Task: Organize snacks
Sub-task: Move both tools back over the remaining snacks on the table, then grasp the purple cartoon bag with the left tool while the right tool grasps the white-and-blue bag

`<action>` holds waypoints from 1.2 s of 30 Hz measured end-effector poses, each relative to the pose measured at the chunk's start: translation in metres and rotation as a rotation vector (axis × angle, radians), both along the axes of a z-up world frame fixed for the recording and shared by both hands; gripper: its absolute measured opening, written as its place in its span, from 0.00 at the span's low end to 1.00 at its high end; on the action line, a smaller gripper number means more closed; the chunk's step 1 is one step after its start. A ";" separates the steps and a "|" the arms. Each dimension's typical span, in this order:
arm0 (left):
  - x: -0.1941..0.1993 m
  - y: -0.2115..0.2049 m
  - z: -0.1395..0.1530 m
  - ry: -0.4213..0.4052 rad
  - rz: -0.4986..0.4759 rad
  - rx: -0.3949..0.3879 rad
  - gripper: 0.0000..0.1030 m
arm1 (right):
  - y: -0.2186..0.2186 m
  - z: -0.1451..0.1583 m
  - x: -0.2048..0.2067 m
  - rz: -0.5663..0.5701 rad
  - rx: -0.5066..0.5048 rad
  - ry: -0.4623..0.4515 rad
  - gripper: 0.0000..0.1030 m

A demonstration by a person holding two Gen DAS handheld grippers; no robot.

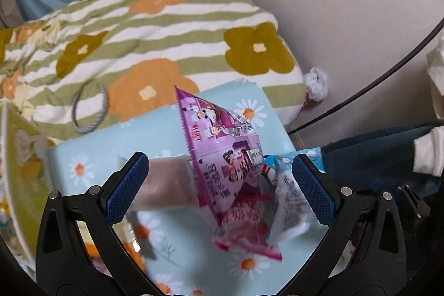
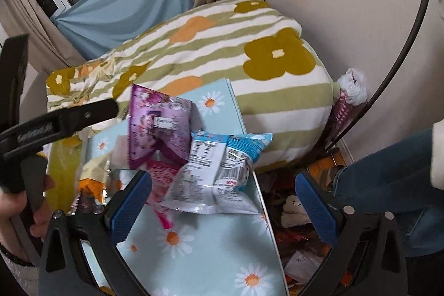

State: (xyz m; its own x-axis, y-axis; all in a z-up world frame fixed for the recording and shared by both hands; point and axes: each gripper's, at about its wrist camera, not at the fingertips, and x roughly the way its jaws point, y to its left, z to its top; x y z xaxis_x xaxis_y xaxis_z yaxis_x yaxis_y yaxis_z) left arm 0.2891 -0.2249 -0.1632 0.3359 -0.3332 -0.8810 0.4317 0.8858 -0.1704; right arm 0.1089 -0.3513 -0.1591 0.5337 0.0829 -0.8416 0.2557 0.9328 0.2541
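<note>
Your left claw is spread wide, holding nothing, and your right claw is spread wide too. Between their fingers, snack packets are piled on the daisy-print surface: a pink packet nearest, a white-blue packet on the right, a purple packet behind. Farther stands the flowered striped bedding.

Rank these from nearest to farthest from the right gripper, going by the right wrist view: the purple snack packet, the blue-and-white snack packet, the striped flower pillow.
From the right gripper:
1. Blue-and-white snack packet, just ahead between the fingers, lying on the daisy-print surface.
2. Purple snack packet, behind it, to the left.
3. Striped flower pillow, farthest, against the wall.
</note>
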 end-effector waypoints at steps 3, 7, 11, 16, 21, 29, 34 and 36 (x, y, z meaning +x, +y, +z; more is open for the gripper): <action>0.008 -0.010 -0.020 0.025 -0.004 0.023 1.00 | -0.002 -0.012 0.008 0.012 0.020 0.013 1.00; 0.014 -0.020 -0.038 0.042 -0.008 0.035 1.00 | 0.001 -0.027 0.019 0.039 0.010 0.026 1.00; 0.019 -0.030 -0.056 0.056 -0.024 0.083 0.93 | 0.004 -0.039 0.031 0.066 0.016 0.034 1.00; 0.022 -0.032 -0.070 0.082 -0.030 0.077 0.72 | 0.011 -0.051 0.050 0.106 -0.008 0.039 1.00; 0.020 -0.030 -0.070 0.069 -0.043 0.080 0.69 | 0.017 -0.058 0.061 0.137 -0.024 0.045 1.00; 0.018 -0.026 -0.064 0.053 -0.039 0.072 0.67 | 0.025 -0.064 0.069 0.161 -0.043 0.050 0.96; 0.015 -0.025 -0.053 0.017 -0.033 0.070 0.67 | 0.023 -0.070 0.075 0.165 -0.047 0.061 0.93; 0.014 -0.024 -0.049 0.012 -0.030 0.073 0.67 | 0.023 -0.072 0.076 0.167 -0.047 0.067 0.90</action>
